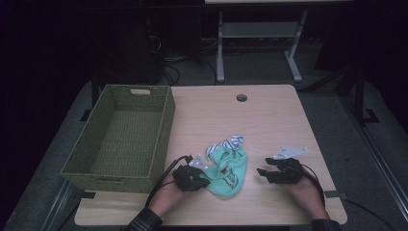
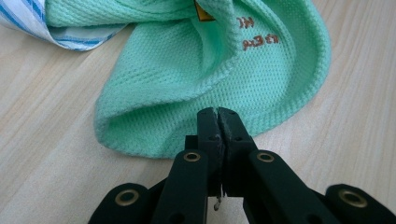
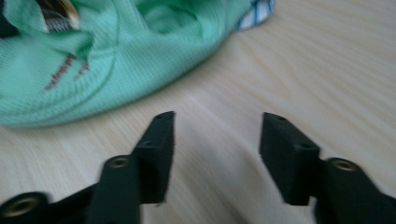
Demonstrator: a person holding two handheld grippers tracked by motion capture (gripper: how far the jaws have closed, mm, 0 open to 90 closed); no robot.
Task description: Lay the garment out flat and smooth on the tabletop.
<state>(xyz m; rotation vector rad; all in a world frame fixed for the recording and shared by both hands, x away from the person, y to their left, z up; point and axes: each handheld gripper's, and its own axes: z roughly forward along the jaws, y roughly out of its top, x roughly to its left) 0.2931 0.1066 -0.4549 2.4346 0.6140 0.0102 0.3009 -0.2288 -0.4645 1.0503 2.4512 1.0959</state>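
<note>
Nearest the lens in the left gripper view, your left gripper (image 2: 218, 112) has its jaws pressed flat together, with no gap between the pads. The tips sit at the near hem of the green garment (image 2: 201, 79); whether a thread of the knit is pinched between them cannot be told, since the hem runs just past the tips and no fold shows between the pads. Treat this grip as unconfirmed.

From these jaws the garment lies straight ahead, spreading to both sides, with a striped cloth (image 2: 28, 18) tucked under its far left corner. In the high view the green garment (image 1: 230, 174) lies just beside the left gripper (image 1: 202, 179) and its long axis runs away from you toward the far edge of the table (image 1: 269, 115).

Your right gripper (image 3: 215, 128) stands about half open, with bare tabletop between the pads and nothing held. From its jaws the garment (image 3: 93, 70) lies ahead and to the left, apart from the tips. In the high view this right gripper (image 1: 263, 172) rests near the garment's right edge, with a strip of table between.

The left hand is therefore the nearer one. The right must travel leftward along its jaw line to reach the opposite hem. The woven basket (image 1: 120, 139) stands beyond the left gripper, to its left.
</note>
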